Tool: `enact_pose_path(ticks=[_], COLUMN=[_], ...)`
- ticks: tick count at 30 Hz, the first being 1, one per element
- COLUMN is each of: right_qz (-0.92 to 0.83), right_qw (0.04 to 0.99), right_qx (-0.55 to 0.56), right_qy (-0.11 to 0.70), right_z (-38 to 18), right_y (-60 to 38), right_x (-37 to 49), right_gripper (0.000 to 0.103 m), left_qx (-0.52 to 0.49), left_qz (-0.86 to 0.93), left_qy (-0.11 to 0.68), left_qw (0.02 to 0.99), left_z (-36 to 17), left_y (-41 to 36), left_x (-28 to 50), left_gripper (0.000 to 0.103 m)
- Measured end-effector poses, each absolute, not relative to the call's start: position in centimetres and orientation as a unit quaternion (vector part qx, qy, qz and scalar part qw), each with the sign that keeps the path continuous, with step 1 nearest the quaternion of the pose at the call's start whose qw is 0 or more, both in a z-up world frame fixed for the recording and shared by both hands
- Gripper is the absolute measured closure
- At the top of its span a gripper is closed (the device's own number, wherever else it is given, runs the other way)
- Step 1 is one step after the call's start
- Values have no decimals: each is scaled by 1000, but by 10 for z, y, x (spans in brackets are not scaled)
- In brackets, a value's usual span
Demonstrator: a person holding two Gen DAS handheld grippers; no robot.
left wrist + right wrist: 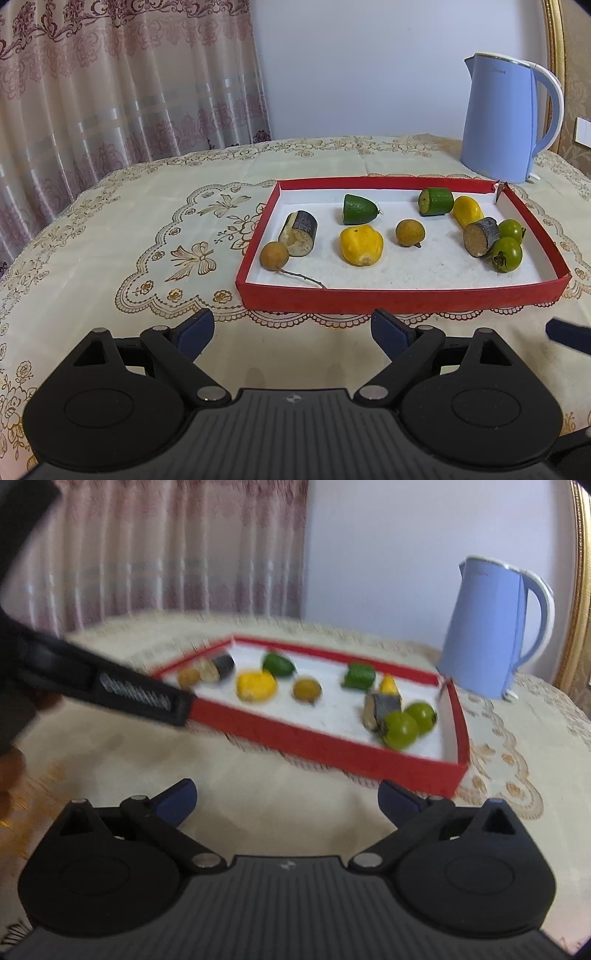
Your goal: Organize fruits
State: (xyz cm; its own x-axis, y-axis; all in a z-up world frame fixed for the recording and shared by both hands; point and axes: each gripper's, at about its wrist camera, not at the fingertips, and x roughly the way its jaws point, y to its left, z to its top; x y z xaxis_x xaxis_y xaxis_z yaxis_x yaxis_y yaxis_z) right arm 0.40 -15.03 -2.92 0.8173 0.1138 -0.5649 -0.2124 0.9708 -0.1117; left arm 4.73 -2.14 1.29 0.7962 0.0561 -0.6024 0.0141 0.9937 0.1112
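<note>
Red tray (402, 295) sharp in left view; right view shows left tool's arm (136, 692)

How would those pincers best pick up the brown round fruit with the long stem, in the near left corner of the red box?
Probably by the longan's round body, coming from above with one finger on each side. Its thin stem trails along the box floor, too slight to pinch, and the red box wall and the cut dark-skinned piece crowd a sideways approach.

Right wrist view is motion-blurred; the red tray (317, 738) corner hides behind the left tongs (110, 686).
</note>
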Motion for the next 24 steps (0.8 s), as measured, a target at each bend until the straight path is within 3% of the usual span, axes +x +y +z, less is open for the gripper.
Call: enact_pose_path(ticks=[24], right_qz=[74], right_qw=[941], right_qx=[-36], right_qy=[327], right_z=[-37], right_y=[-158], right_x=[10], right_gripper=[0], left_qx=[52], left_qz=[6], left_qy=[331], left_qw=[942], left_z=[7], left_y=[-27], left_x=[47], left_gripper=[11])
